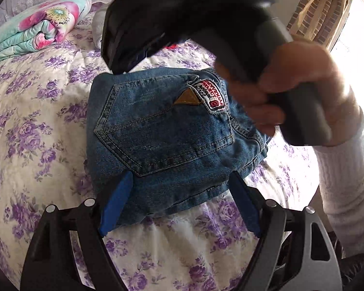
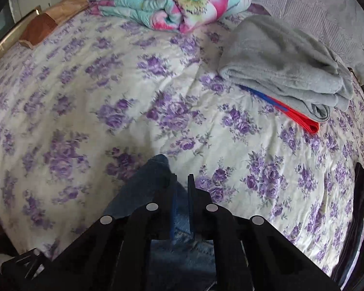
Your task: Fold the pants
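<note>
Jeans (image 1: 167,131), folded into a compact bundle with a back pocket up, lie on the bed (image 1: 36,121). Left tongs (image 1: 179,206) stand released, blue fingers (image 1: 116,206) straddling the bundle's near edge without pressing it. Right tongs (image 2: 182,208) are clenched, pads nearly together with denim (image 2: 155,181) bunched around and below them; whether cloth is pinched I cannot tell. A hand (image 1: 291,92) holds their handle above the bundle's far right corner. Beyond, floral bedspread lies open to the left and ahead. A grey blanket (image 2: 286,72) on a red sheet (image 2: 298,118) sits far right; a rolled quilt (image 2: 177,4) lies at the far edge.
</note>
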Motion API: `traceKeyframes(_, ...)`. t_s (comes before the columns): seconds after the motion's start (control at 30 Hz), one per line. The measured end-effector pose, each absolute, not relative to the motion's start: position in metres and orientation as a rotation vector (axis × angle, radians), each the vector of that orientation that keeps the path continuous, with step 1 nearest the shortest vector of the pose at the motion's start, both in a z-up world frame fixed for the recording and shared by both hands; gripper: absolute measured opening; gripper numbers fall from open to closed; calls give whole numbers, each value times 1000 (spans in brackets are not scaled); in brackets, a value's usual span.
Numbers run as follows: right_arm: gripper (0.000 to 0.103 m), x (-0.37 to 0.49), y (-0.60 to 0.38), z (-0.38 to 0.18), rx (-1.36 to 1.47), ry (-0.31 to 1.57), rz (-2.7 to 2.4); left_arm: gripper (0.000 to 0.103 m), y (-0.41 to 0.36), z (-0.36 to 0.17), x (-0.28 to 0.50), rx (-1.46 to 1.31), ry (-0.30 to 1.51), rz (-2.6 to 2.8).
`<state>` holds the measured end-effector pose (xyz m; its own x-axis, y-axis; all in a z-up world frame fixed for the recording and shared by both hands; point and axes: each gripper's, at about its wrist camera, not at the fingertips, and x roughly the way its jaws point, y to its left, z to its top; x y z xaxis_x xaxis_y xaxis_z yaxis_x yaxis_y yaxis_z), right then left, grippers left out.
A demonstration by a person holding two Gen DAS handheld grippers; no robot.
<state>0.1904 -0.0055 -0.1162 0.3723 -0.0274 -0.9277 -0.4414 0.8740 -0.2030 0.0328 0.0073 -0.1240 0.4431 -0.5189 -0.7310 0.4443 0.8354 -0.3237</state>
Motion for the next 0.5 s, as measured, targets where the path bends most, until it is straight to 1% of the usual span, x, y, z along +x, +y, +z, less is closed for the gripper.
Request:
traceKeyframes(0.03, 10, 201, -8, -134, -466, 1211, 245, 78, 8, -124, 33, -92, 942, -602)
traceKeyframes(0.1, 8, 211, -17, -145, -395, 1253, 254, 78, 8, -124, 36, -78, 950, -606)
traceKeyframes(0.17, 9, 207, -33, -124, -272, 1240, 285, 78, 14, -119, 37, -89, 969, -631)
traceKeyframes(0.23, 10, 188, -52, -90, -206, 1157, 306, 78, 31, -108, 40, -142, 974, -635)
traceKeyframes(0.27, 27, 172, -64, -71, -178, 1102, 316, 78, 43, -101, 41, -172, 967, -619)
traceKeyframes(0.3, 64, 155, -79, -53, -140, 1051, 323, 78, 55, -94, 40, -204, 950, -602)
traceKeyframes(0.33, 81, 138, -95, -38, -95, 1002, 325, 79, 67, -88, 39, -235, 932, -588)
traceKeyframes(0.37, 94, 119, -114, -26, -44, 954, 328, 85, 79, -85, 41, -266, 923, -567)
traceKeyframes(0.4, 94, 100, -130, -19, -2, 923, 328, 88, 88, -85, 44, -292, 927, -540)
traceKeyframes(0.5, 94, 51, -173, -21, 101, 895, 285, 89, 99, -107, 66, -362, 1017, -491)
